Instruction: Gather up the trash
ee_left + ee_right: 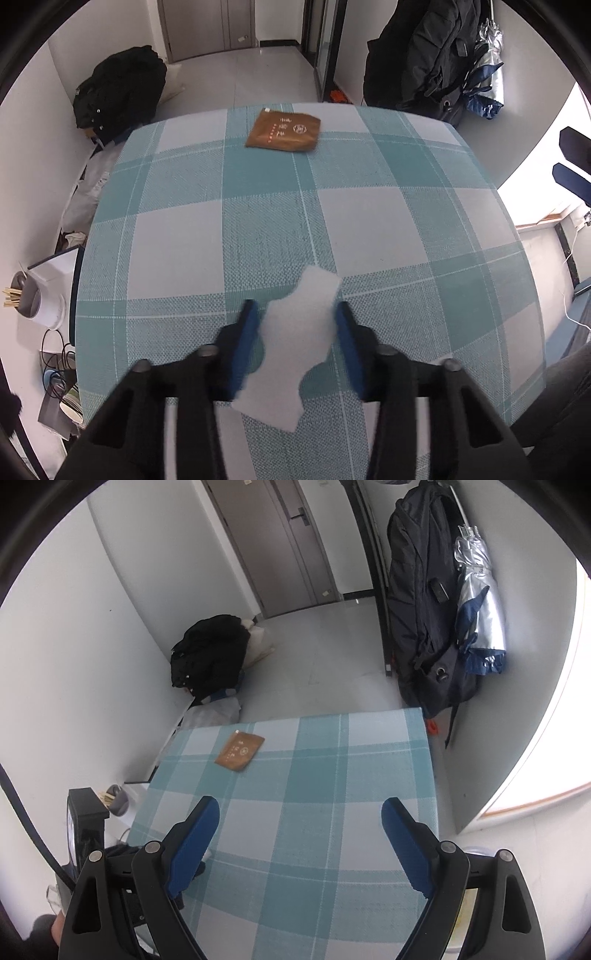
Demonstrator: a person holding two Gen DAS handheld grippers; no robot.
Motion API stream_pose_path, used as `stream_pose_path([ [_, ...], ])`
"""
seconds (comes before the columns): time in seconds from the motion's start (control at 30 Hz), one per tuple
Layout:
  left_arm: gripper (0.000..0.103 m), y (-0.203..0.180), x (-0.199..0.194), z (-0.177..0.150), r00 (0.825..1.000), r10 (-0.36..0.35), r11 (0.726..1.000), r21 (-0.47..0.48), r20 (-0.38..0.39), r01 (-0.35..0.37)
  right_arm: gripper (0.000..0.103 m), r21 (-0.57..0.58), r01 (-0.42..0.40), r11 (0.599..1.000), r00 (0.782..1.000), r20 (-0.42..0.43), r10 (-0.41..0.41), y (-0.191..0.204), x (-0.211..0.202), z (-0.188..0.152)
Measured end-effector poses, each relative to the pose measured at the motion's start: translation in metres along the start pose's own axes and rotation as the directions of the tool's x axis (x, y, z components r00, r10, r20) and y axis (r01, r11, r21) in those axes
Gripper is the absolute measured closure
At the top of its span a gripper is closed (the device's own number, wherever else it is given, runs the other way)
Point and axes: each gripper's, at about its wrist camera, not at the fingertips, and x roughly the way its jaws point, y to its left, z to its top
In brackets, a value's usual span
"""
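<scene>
Caught mid-pickup: left gripper (295,314) lowered over a white paper scrap (291,343) near the table's (406,206) front edge, blue fingers (245,332) flanking the scrap on both sides, jaws parted and not yet pressing it (contact with the paper cannot be told from this angle). Judged as the grasping step on the first piece of trash. Called for next, by that reading: closing the jaws squarely on the thin sheet, likely pinching a raised edge, then lifting clear of the checked cloth.

Right gripper (299,812) held higher above the table, jaws spread wide, holding nothing.

Second piece waiting: a brown packet (283,132) flat near the far edge, toward the far-left corner in the right wrist view, well apart from both tools.

Plenty of bare cloth between scrap and packet for a reach across. Tighter at the left edge, with a cup of sticks (22,295) and clutter just below it; far edge dropping to open floor, backpack (424,602) beyond the far-right corner.
</scene>
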Motion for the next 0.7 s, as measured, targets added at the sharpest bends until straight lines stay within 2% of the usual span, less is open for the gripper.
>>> stream_pose_path([
  [0.2, 0.069, 0.004, -0.002, 0.001, 0.999, -0.033, 0.999, -0.029, -0.007, 0.033, 0.013, -0.011, -0.002, 1.000, 1.000, -0.010, 0.002, 0.005, 0.005, -0.001],
  [0.33, 0.069, 0.008, -0.002, 0.002, 0.999, -0.032, 0.999, -0.042, -0.011, 0.032, 0.013, -0.007, -0.003, 1.000, 1.000, -0.023, 0.003, 0.007, 0.010, -0.002],
  [0.4, 0.069, 0.008, -0.002, 0.002, 1.000, 0.000, 1.000, -0.029, -0.006, 0.000, 0.013, -0.007, 0.000, 1.000, 0.999, -0.035, -0.001, 0.008, 0.015, -0.002],
  [0.5, 0.069, 0.014, -0.002, 0.002, 1.000, -0.016, 0.999, -0.051, -0.007, 0.016, 0.013, -0.005, 0.002, 1.000, 0.999, -0.045, -0.002, 0.011, 0.019, -0.004],
  [0.7, 0.069, 0.028, -0.021, 0.001, 0.998, -0.032, 0.994, -0.103, 0.049, 0.037, 0.013, 0.002, 0.006, 1.000, 0.998, -0.064, -0.006, 0.022, 0.024, -0.011],
])
